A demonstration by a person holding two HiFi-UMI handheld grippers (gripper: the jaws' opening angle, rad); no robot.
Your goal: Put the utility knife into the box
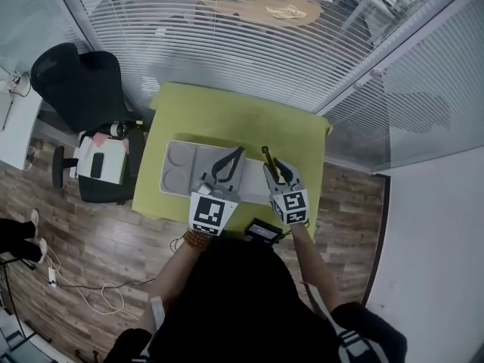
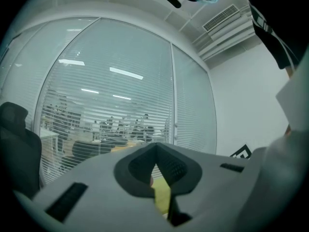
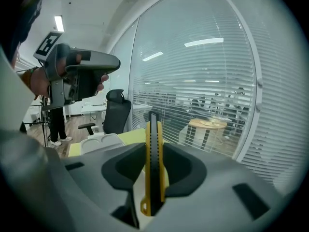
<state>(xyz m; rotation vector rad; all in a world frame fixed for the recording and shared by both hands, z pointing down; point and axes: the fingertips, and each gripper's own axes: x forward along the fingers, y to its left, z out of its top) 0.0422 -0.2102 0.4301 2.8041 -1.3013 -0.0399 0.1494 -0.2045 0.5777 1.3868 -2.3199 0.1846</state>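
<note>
Broadly, the green desk (image 1: 227, 112) carries one big thing, the pale box (image 1: 174, 153). It is a shallow tray with round wells at its left end, and it lies lengthwise near the desk's front edge. Both grippers hang above its right half, and a person's forearms reach in from the front edge.

The left gripper (image 1: 229, 165) hovers over the box's middle. In its own view the left gripper (image 2: 155, 173) has its jaw tips meeting, with only a thin wedge of green desk showing lower down between the pads. It holds nothing.

The right gripper (image 1: 277, 171) sits at the box's right end, though I cannot tell if it is over the rim or just beside it. It is clamped on the utility knife (image 1: 266, 154). The right gripper view shows this best: the right gripper (image 3: 153, 175) pinches the yellow-and-black utility knife (image 3: 153, 153) by its flat sides, with its narrow edge facing the camera.

The knife's long axis runs along the jaws, towards the desk's far edge, and its far end stands clear of the fingertips. From there the box (image 3: 99, 141) lies low and to the left, past the raised left gripper (image 3: 77, 79). The move ahead probably calls for a shift left and down, and the right hand is the one placed to make it.
</note>
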